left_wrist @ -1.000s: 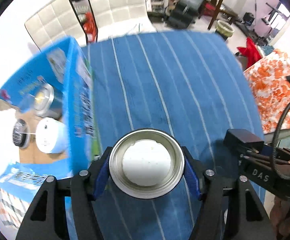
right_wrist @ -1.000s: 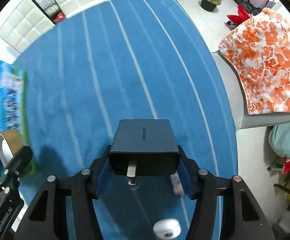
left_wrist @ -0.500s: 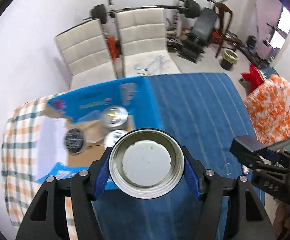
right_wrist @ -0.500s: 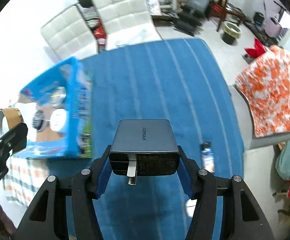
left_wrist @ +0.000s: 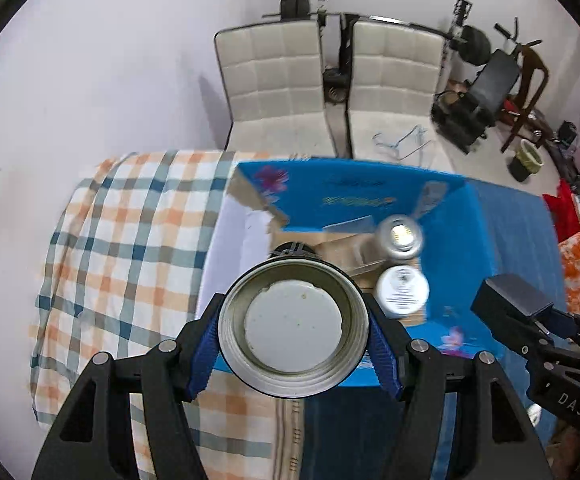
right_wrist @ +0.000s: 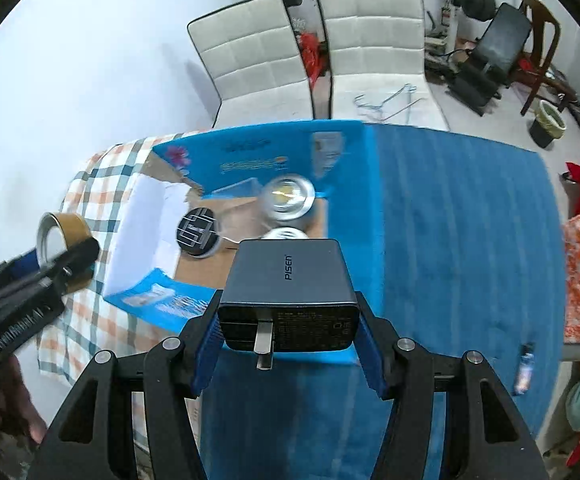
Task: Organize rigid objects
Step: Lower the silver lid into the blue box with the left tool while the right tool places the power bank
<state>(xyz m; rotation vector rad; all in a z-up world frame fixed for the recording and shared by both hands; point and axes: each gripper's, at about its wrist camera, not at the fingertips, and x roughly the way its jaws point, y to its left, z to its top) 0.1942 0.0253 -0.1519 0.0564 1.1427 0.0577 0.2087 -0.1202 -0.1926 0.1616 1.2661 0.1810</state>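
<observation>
Left tongs (left_wrist: 293,343): pressed against both sides of a metal lid (left_wrist: 293,326), held at lower centre of the frame, open side toward the camera.
Right tongs (right_wrist: 288,344): pinched on a dark PISEN charger (right_wrist: 288,280), prong toward the camera.
Blue box (right_wrist: 345,184): seen open on the desk (right_wrist: 469,240) at frame centre, beyond both held items; three round containers are seen inside.

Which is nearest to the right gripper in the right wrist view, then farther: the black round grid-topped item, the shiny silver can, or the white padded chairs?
1. Black round grid-topped item, in the blue cardboard box, left of the right gripper.
2. Shiny silver can, deeper in the box, roughly straight ahead.
3. White padded chairs, beyond the table, by the wall.
</observation>
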